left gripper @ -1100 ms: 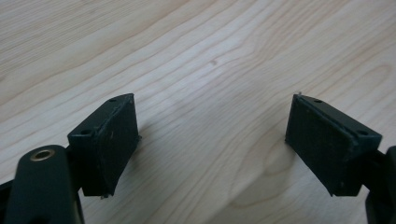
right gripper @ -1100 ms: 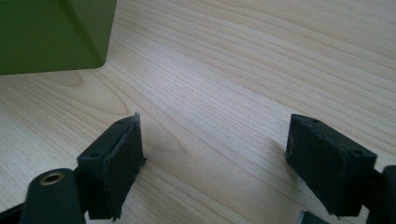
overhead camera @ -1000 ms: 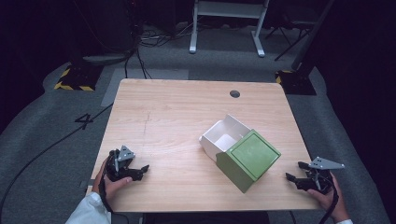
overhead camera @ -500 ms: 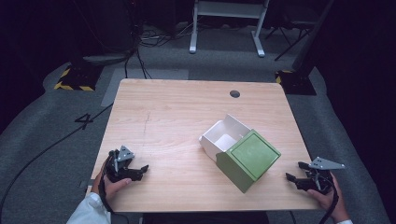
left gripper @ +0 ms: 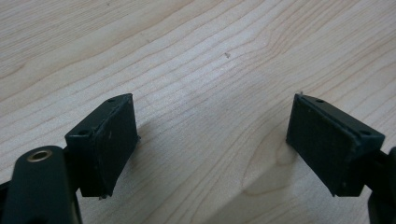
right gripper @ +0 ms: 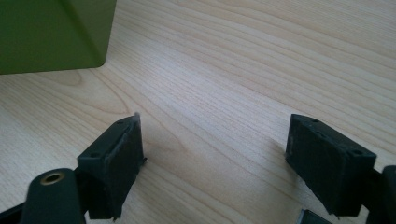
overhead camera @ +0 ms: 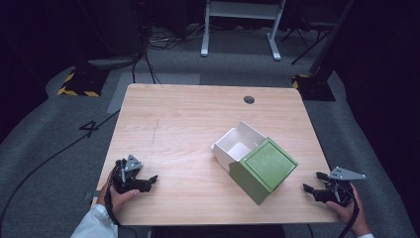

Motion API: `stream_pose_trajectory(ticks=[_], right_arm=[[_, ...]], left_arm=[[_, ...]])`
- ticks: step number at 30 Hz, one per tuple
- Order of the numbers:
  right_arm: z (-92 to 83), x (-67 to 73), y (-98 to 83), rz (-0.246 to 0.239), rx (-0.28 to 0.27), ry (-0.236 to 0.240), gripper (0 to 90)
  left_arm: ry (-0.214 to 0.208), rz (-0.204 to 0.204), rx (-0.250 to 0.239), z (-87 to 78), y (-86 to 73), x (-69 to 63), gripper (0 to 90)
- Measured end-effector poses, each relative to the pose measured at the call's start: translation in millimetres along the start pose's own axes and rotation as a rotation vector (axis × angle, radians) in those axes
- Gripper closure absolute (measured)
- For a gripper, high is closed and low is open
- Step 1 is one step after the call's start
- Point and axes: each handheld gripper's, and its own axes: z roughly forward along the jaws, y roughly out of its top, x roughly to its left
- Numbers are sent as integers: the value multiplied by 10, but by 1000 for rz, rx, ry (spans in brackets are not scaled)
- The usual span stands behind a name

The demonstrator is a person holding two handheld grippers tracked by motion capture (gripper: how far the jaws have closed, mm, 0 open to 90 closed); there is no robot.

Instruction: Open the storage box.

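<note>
The person is wearing a white sleeve [overhead camera: 94, 224] on the left forearm. Each hand is carrying a black two-jaw gripper topped by a grey three-cornered plate: the left gripper [overhead camera: 151, 180] and the right gripper [overhead camera: 313, 182]. Flat rectangular black pads [left gripper: 112, 140] with small screw holes are facing each other. A black cable [overhead camera: 352, 223] is trailing from the right one.

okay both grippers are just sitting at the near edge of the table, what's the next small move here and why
Probably bring the right gripper forward toward the green lid, since it is the closer one. The lid sits partly over the open white box, askew, leaving the inside exposed. Both grippers are open and empty, and the left gripper is far across the table.
</note>
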Motion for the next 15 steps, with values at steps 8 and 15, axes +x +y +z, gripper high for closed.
stream_pose_trajectory(ticks=[8, 15], right_arm=[[0, 1, 0, 0, 0, 0, 191], [-1, 1, 0, 0, -1, 1, 194]], left_arm=[[-4, 3, 0, 5, 3, 8, 157], [-2, 3, 1, 6, 4, 10, 155]])
